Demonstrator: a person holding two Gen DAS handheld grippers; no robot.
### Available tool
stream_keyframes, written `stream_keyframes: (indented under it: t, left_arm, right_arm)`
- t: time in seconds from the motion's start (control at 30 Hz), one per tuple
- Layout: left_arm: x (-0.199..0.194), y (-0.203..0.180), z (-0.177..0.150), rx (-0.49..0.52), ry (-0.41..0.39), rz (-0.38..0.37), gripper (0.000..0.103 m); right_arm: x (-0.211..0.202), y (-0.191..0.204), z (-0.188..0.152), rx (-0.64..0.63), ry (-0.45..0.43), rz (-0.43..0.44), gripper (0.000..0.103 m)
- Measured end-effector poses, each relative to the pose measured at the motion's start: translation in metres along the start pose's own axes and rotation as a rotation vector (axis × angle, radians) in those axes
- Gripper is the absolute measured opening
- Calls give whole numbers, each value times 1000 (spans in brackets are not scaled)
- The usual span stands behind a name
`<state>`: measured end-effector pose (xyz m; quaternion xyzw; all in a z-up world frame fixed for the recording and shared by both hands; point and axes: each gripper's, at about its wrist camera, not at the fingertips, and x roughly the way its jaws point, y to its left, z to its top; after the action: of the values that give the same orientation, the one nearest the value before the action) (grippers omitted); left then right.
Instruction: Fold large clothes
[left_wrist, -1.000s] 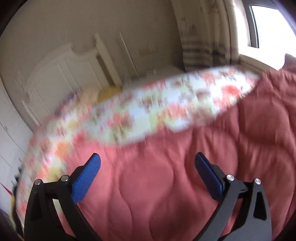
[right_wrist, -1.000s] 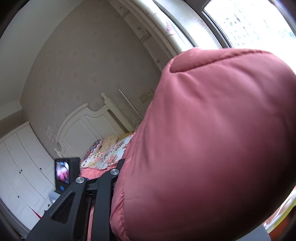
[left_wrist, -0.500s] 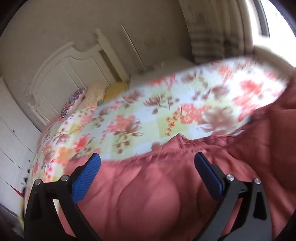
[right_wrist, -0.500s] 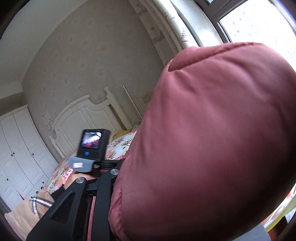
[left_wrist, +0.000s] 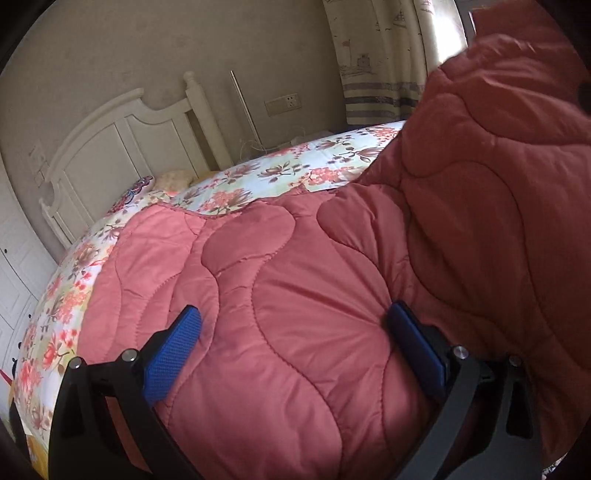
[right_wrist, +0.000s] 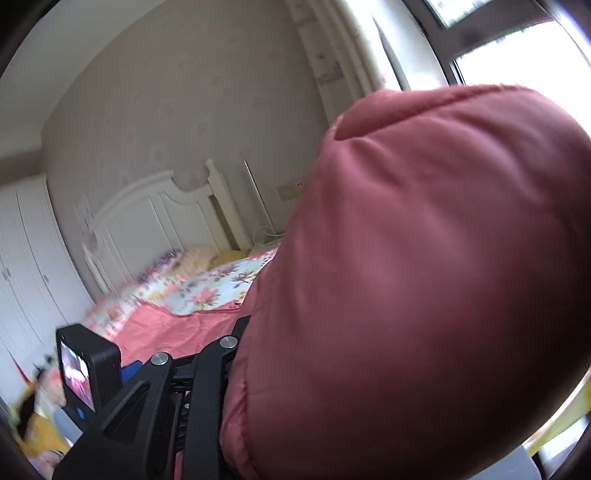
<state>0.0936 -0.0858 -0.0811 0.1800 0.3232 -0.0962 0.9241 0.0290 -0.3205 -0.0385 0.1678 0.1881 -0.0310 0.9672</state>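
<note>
At the far left of the left wrist view stand white wardrobe doors (left_wrist: 14, 266) and a white headboard (left_wrist: 122, 147), with the bed (left_wrist: 258, 177) in its flowered sheet running out from them. The pink quilted garment (left_wrist: 295, 295) lies spread over the near half of that bed, its far hem resting on the sheet.

The left gripper (left_wrist: 295, 339) is pushed into the padding with its blue fingers (left_wrist: 173, 350) set wide, a fat bulge of quilt between them. They look sunk into the cloth rather than squeezed on it, so I judge them open and holding nothing.

Further right the garment rises off the bed in a tall fold towards the curtain (left_wrist: 373, 59). In the right wrist view the right gripper (right_wrist: 236, 354) has a thick wad of the same cloth filling nearly the whole view. Only one black finger shows, with cloth pressed against it; the fingers stand partly apart and appear clamped on the wad.

The garment looks soft, puffy and fairly light, with a smooth shell that may slide under the pads. A hem or stitched seam would likely give firmer hold than a loose bulge.

Open sheet beyond the far hem gives room to lay the fold. The bed's left edge is close, so cloth drawn that way could slip off.
</note>
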Motion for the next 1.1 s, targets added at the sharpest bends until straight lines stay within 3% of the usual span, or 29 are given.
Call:
stream_keyframes:
  t: [0.13, 0.23, 0.27, 0.4, 0.5, 0.63, 0.73, 0.8, 0.83, 0.87, 0.9, 1.0, 1.03, 1.1]
  left_arm:
    - [4, 9, -3, -36, 15, -57, 101]
    - [-9, 35, 0, -62, 33, -183, 93]
    - [-25, 63, -2, -137, -9, -214, 94]
    - [-50, 155, -16, -331, -115, -107, 94]
    - [-55, 224, -37, -481, -123, 3, 94]
    - [-69, 280, -56, -583, -140, 57, 94]
    - [-88, 293, -51, -572, -170, 96, 94]
    - [-107, 298, -39, -545, -213, 95, 96]
    - [-112, 296, -30, -524, -229, 83, 99]
    - [-120, 294, -20, -492, -246, 66, 101]
    - [-124, 289, -11, -458, -258, 48, 101]
    - [-120, 254, 31, -320, -246, -93, 101]
    - [-109, 238, 49, -271, -205, -172, 101]
    - [-88, 217, 70, -215, -128, -236, 101]
  right_arm:
    - [4, 30, 8, -108, -7, -60, 36]
    - [5, 59, 10, -206, -31, -108, 36]
    - [4, 69, 9, -240, -44, -128, 36]
    - [2, 96, 7, -327, -76, -172, 36]
    - [5, 127, -3, -430, -100, -209, 36]
    - [21, 183, -25, -645, -133, -231, 37]
    - [59, 244, -79, -1007, -93, -259, 48]
    - [98, 269, -147, -1351, 41, -284, 55]
    - [109, 271, -182, -1527, 29, -331, 58]
    - [108, 270, -201, -1620, -83, -351, 57]
    - [104, 269, -203, -1627, -112, -330, 54]
    - [96, 254, -194, -1582, -80, -254, 54]
    - [95, 250, -194, -1574, -84, -253, 54]
    - [93, 245, -195, -1565, -93, -256, 54]
